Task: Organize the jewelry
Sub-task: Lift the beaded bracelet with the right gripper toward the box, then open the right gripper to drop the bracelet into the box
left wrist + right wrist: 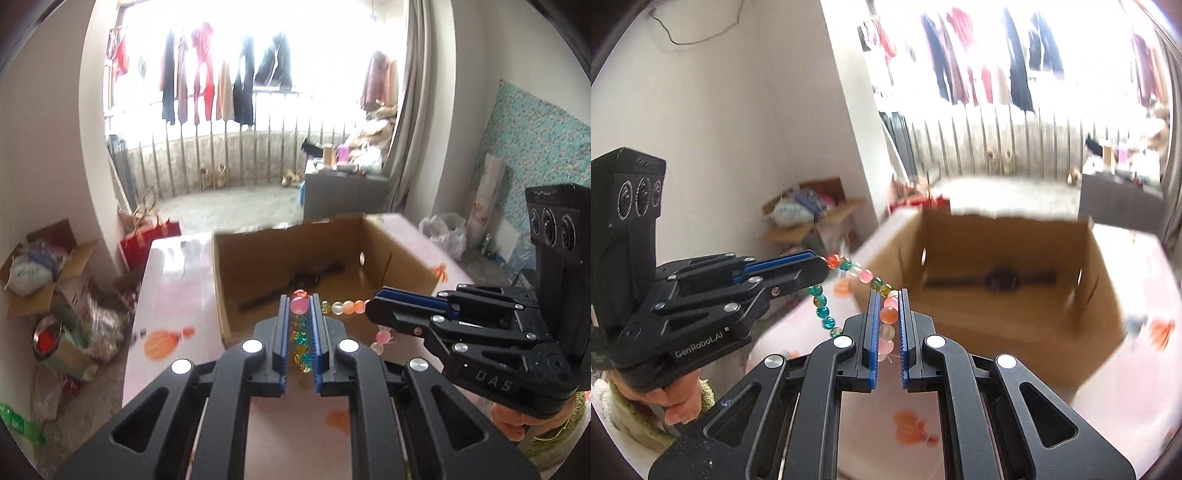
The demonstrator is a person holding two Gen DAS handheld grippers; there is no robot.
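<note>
I see a pink surface (173, 266) with orange prints under my two tools. On it sits a big open brown cardboard box (399, 254). A dark long thing (1001, 277) lies on the bottom of the box; it is too blurry for me to name.

My left black tool (300, 306) is nearly closed and holds one end of a string of round glass beads (345, 307). My right black tool (888, 299) is nearly closed too and holds the other end. The beads are pink, peach, green and yellow. They hang in the air between my two tools, just in front of the box, above the surface.

A hand (677, 400) in a fuzzy green sleeve (626, 413) grips my left tool.
</note>
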